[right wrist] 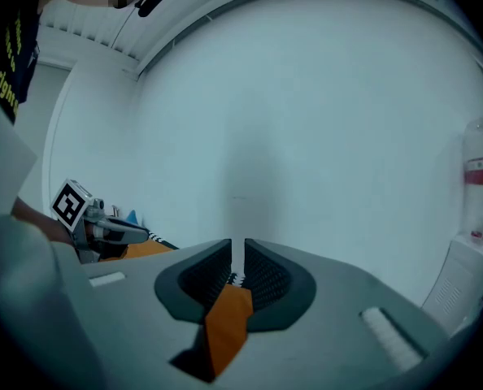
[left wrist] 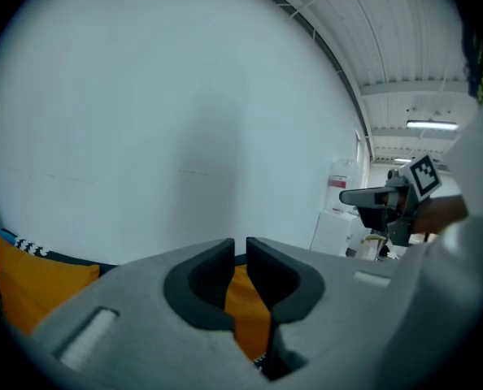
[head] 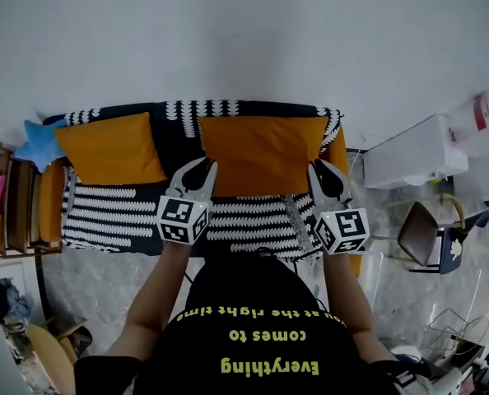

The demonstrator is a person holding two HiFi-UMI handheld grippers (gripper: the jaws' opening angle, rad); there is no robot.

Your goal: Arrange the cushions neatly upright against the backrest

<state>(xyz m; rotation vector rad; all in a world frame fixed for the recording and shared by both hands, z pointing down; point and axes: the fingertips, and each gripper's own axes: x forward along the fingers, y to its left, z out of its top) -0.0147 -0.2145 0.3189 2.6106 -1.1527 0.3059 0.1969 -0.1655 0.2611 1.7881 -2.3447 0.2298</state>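
Note:
A large orange cushion (head: pixel 261 151) stands against the backrest of a sofa (head: pixel 253 225) draped in a black-and-white cover. My left gripper (head: pixel 205 169) is at its lower left corner and my right gripper (head: pixel 317 171) at its lower right corner. In the left gripper view the jaws (left wrist: pixel 240 254) stand almost together with orange fabric (left wrist: pixel 245 315) between them. The right gripper view shows the jaws (right wrist: pixel 237 258) pinching a fold of orange fabric (right wrist: pixel 225 323). A smaller orange cushion (head: pixel 109 149) leans against the backrest further left.
A blue star-shaped pillow (head: pixel 40 142) sits at the sofa's left end above a wooden side shelf (head: pixel 14 208). To the right stand a white appliance (head: pixel 413 159) and a dark chair (head: pixel 430 237). A plain white wall rises behind the sofa.

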